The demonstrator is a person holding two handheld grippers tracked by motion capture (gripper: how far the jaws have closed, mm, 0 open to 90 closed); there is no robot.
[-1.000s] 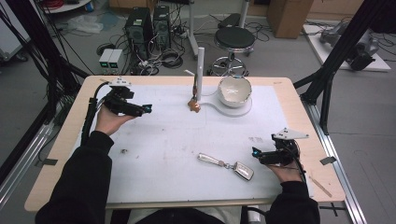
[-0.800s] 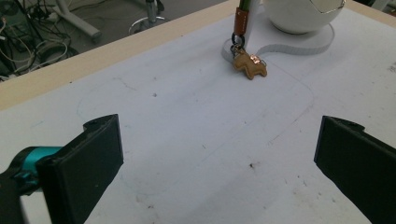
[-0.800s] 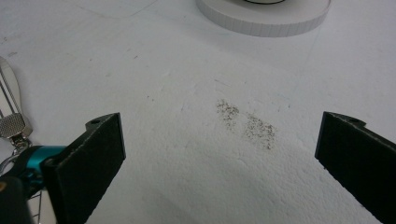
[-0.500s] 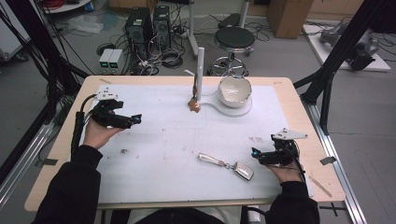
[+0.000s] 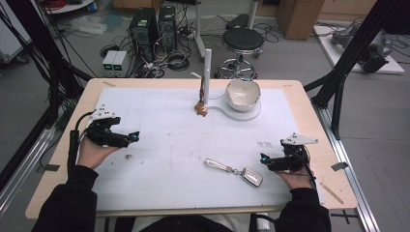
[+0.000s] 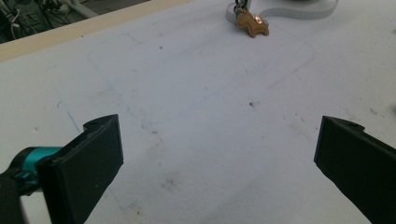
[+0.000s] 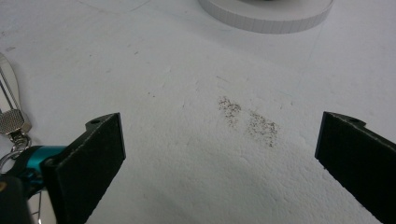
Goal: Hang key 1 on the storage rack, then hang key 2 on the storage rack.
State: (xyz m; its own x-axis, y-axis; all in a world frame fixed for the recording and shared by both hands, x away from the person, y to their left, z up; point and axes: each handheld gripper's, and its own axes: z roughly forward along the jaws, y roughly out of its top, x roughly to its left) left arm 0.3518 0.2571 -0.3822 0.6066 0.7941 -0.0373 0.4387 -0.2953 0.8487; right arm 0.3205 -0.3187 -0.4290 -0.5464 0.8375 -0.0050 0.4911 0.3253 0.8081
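A silver key fob with a metal strap point(image 5: 234, 170) lies on the white mat near the front, just left of my right gripper point(image 5: 263, 158). The strap's end point(image 7: 10, 109) shows at the left edge of the right gripper view. That gripper point(image 7: 219, 154) is open over bare mat with nothing between its jaws. My left gripper point(image 5: 134, 137) rests at the mat's left side, open and empty point(image 6: 215, 158). A small brown charm point(image 5: 200, 109) hangs at the foot of a white post point(image 5: 207, 72) on a white stand; the same brown charm point(image 6: 252, 24) appears far ahead in the left gripper view.
A white bowl point(image 5: 242, 93) sits on the stand's round base point(image 7: 266, 11) at the back centre. The wooden table edge point(image 5: 319, 121) frames the mat. Black frame legs, a stool point(image 5: 241, 38) and computer boxes stand on the floor beyond the table.
My left gripper has drawn back from the middle left of the mat toward the left edge and nearer the person. The right gripper and the key fob have stayed put.
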